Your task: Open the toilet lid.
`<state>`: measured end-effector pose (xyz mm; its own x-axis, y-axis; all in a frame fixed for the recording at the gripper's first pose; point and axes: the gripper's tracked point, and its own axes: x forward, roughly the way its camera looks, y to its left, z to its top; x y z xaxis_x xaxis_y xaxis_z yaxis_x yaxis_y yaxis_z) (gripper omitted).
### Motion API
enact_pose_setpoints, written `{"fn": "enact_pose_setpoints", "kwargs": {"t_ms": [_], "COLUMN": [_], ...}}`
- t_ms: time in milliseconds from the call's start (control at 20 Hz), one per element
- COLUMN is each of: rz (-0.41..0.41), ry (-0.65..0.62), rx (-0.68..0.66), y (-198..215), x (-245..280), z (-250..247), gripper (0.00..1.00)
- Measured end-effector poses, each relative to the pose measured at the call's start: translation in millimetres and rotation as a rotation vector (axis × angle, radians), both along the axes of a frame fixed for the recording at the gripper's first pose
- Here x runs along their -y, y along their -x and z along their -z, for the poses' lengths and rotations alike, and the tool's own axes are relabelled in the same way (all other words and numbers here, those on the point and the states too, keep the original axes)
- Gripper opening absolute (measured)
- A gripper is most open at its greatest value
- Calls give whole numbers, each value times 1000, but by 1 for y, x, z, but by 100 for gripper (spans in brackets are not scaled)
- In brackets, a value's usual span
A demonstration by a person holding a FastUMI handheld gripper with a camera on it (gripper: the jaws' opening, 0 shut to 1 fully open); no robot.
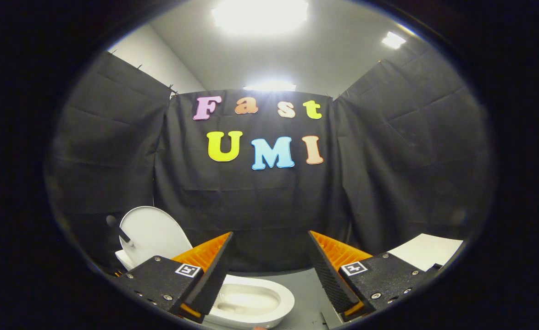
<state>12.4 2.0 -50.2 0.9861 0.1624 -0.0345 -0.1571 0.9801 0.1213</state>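
A small white toilet [255, 300] stands on the grey floor just below and between my fingers, its bowl uncovered. Its white lid [152, 233] stands raised upright behind the left finger, leaning back toward the black cloth wall. A thin dark rod [119, 229] sticks out beside the lid. My gripper [269, 263] hovers above the bowl, open, with a wide gap and nothing between the fingers. The left finger hides part of the bowl's near rim and the lid's base.
Black cloth walls close the booth on three sides, near behind the toilet. A white flat surface [427, 252] lies beyond the right finger. Grey floor [303, 286] shows to the right of the bowl. Bright ceiling lights are overhead.
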Motion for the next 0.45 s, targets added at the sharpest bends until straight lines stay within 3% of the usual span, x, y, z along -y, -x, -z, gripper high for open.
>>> {"fn": "enact_pose_setpoints", "kwargs": {"t_ms": [450], "rz": [52], "ry": [23], "rx": [9], "y": [1], "x": [7], "z": [-12], "gripper": [95]}}
